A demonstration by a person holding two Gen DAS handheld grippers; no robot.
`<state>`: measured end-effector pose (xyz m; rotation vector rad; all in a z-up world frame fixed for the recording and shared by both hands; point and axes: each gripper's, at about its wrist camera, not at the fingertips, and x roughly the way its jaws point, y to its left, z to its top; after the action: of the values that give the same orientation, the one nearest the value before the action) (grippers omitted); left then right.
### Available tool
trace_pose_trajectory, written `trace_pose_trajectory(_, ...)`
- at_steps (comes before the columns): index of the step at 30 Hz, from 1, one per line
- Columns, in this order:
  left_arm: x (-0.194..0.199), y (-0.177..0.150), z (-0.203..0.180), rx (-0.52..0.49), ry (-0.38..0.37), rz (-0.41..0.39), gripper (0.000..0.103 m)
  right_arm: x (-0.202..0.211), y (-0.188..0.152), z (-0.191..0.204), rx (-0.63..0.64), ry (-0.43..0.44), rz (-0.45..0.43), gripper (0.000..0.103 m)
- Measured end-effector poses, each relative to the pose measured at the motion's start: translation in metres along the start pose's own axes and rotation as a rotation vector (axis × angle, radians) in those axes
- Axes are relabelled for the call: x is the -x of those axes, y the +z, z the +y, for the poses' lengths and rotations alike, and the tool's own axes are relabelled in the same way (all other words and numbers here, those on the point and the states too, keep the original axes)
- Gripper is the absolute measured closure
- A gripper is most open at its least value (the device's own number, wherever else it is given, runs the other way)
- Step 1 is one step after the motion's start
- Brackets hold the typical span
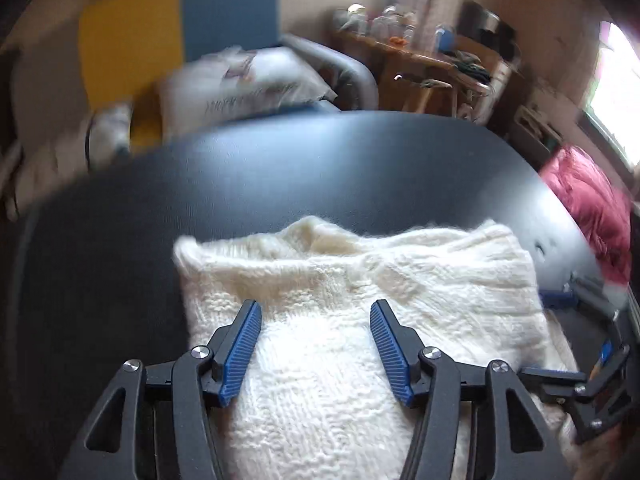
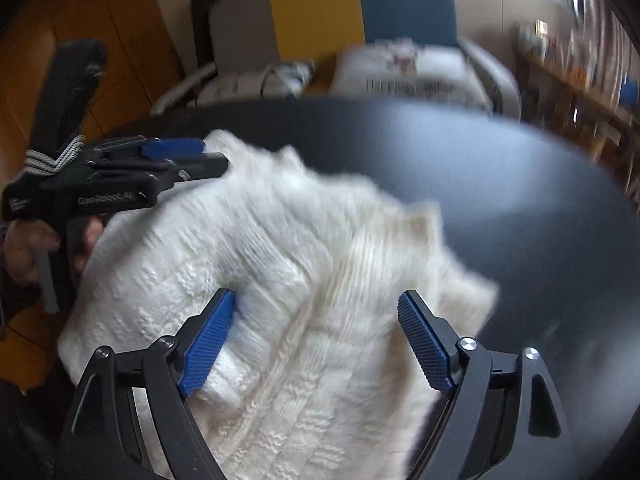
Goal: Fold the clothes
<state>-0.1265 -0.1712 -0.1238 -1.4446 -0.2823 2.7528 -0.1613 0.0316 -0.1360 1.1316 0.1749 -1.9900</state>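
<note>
A cream knitted sweater [image 1: 360, 280] lies folded in a thick bundle on the black table [image 1: 280, 168]. My left gripper [image 1: 316, 312] hovers open over its near part, blue pads apart, nothing between them. In the right wrist view the same sweater [image 2: 280, 264] spreads across the table's left side, blurred by motion. My right gripper [image 2: 320, 304] stands open just above it, with the left pad close to the knit. The left gripper [image 2: 176, 156] shows there from the side at the sweater's far left edge, held by a hand [image 2: 24, 248]. The right gripper [image 1: 560, 300] appears at the sweater's right edge in the left wrist view.
A pink garment [image 1: 588, 200] hangs off the table's right side. Behind the table stand an armchair with white cushions [image 1: 248, 80], yellow and blue panels [image 1: 132, 40], and a cluttered wooden desk [image 1: 420, 56]. Bare black tabletop [image 2: 500, 184] extends to the right and far side of the sweater.
</note>
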Motion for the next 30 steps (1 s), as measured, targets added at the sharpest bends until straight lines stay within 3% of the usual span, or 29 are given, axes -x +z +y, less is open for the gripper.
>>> trace_pose_trajectory(1, 0.002, 0.001, 0.007, 0.036, -0.039, -0.006, 0.045, -0.002, -0.002, -0.003, -0.021, 0.012, -0.003, 0.016)
trace_pose_trajectory(4, 0.014, -0.002, 0.019, 0.062, -0.031, -0.037, 0.047, 0.002, -0.004, -0.006, -0.042, 0.018, -0.029, 0.016)
trace_pose_trajectory(11, 0.074, -0.035, 0.005, 0.004, 0.071, -0.184, 0.046, 0.039, -0.003, 0.021, 0.048, -0.09, -0.092, 0.016)
trace_pose_trajectory(16, 0.1, -0.081, -0.022, -0.017, 0.08, -0.181, 0.046, 0.068, -0.022, 0.056, 0.094, -0.102, -0.127, 0.016)
trace_pose_trajectory(20, 0.097, -0.109, -0.036, 0.007, 0.072, -0.128, 0.043, 0.054, -0.054, 0.078, 0.134, -0.162, -0.052, 0.016)
trace_pose_trajectory(22, 0.087, -0.119, -0.047, -0.05, 0.143, -0.136, 0.04, 0.038, -0.073, 0.079, 0.142, -0.236, 0.009, 0.016)
trace_pose_trajectory(25, 0.077, -0.13, -0.053, -0.105, 0.206, -0.16, 0.033, 0.031, -0.089, 0.071, 0.079, -0.232, -0.007, 0.016)
trace_pose_trajectory(30, 0.088, -0.128, -0.033, -0.013, 0.121, -0.145, 0.03, 0.055, -0.086, 0.078, 0.096, -0.231, -0.023, 0.016)
